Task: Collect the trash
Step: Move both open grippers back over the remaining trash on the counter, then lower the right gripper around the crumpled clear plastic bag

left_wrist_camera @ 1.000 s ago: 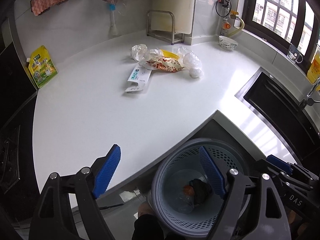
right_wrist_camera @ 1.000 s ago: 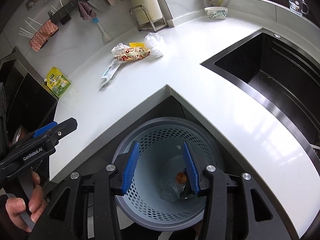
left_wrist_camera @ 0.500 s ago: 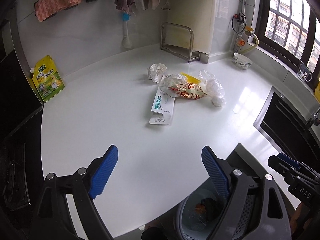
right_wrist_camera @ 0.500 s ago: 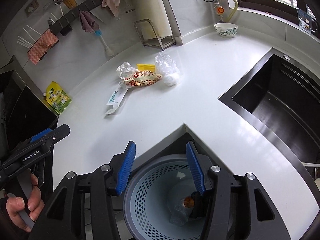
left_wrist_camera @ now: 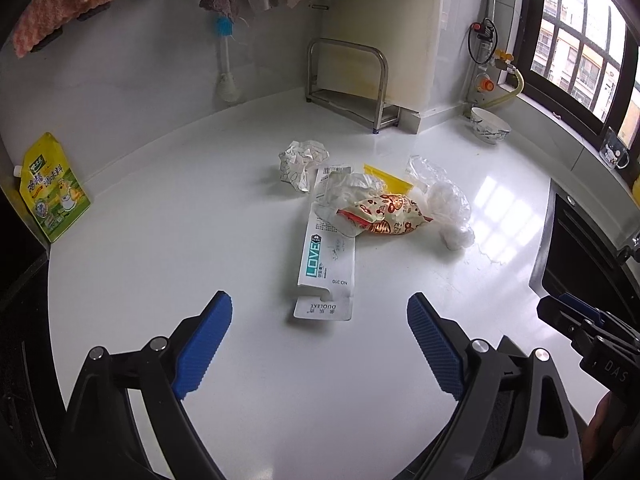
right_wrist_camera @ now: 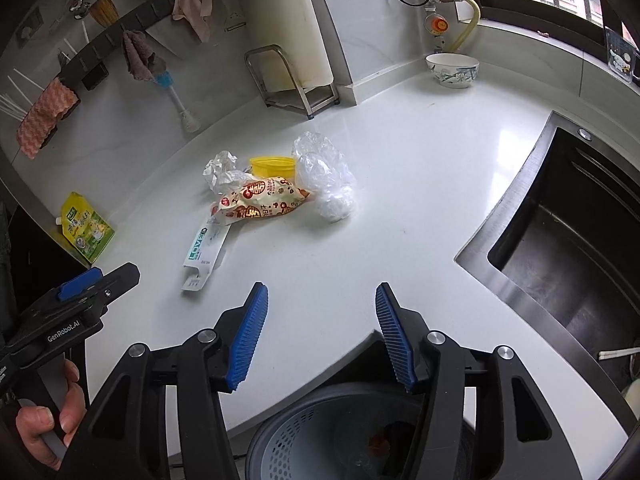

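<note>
A pile of trash lies mid-counter: a white "LOVE" card package (left_wrist_camera: 326, 256) (right_wrist_camera: 204, 248), crumpled paper (left_wrist_camera: 302, 160), a red-patterned snack bag (left_wrist_camera: 384, 214) (right_wrist_camera: 260, 200), a clear plastic bag (left_wrist_camera: 448, 204) (right_wrist_camera: 324, 172) and a yellow piece (left_wrist_camera: 386, 178). My left gripper (left_wrist_camera: 319, 298) hovers just short of the card package, its jaws opening and empty. My right gripper (right_wrist_camera: 322, 292) hangs over the counter's front corner, its jaws also opening with nothing between them. Below it stands the perforated grey bin (right_wrist_camera: 288, 436), with dark trash inside.
A black sink (right_wrist_camera: 560, 260) is sunk into the counter on the right. A patterned bowl (right_wrist_camera: 452, 70) and a metal rack (left_wrist_camera: 348, 80) stand at the back. A yellow-green pouch (left_wrist_camera: 52, 188) leans at the far left. Cloths hang on the wall.
Both grippers have moved from above the bin forward over the counter, towards the trash pile. Both pairs of jaws stand wider than before.
</note>
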Motion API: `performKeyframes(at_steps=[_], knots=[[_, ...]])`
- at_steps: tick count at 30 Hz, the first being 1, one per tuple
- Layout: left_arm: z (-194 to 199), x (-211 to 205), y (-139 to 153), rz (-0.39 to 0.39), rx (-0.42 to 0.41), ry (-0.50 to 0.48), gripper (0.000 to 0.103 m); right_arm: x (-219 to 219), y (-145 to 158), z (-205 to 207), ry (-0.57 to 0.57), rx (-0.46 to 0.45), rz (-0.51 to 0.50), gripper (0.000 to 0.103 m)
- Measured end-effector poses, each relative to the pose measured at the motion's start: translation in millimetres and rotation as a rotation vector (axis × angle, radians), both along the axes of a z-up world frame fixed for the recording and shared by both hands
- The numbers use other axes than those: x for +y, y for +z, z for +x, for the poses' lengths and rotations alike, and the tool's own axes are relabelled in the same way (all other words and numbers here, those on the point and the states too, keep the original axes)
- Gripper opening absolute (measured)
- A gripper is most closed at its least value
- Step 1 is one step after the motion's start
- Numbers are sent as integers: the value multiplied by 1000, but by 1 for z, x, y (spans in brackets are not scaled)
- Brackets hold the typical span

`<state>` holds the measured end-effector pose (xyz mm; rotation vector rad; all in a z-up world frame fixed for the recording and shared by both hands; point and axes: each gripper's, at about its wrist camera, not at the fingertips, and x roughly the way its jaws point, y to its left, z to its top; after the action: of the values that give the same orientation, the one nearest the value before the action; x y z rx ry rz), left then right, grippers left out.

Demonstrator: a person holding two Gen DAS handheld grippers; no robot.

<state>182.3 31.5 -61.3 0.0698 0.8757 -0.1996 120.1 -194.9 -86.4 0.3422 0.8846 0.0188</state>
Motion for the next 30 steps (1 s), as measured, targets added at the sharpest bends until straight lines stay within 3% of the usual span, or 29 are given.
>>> performKeyframes(at_steps=[14,30], knots=[[65,-15,-49,26,79,-76,88,2,-27,88,17,-7,-67,61],[91,-23,-74,5,89,-91,88,1,-64,148,58,7,-111,65]])
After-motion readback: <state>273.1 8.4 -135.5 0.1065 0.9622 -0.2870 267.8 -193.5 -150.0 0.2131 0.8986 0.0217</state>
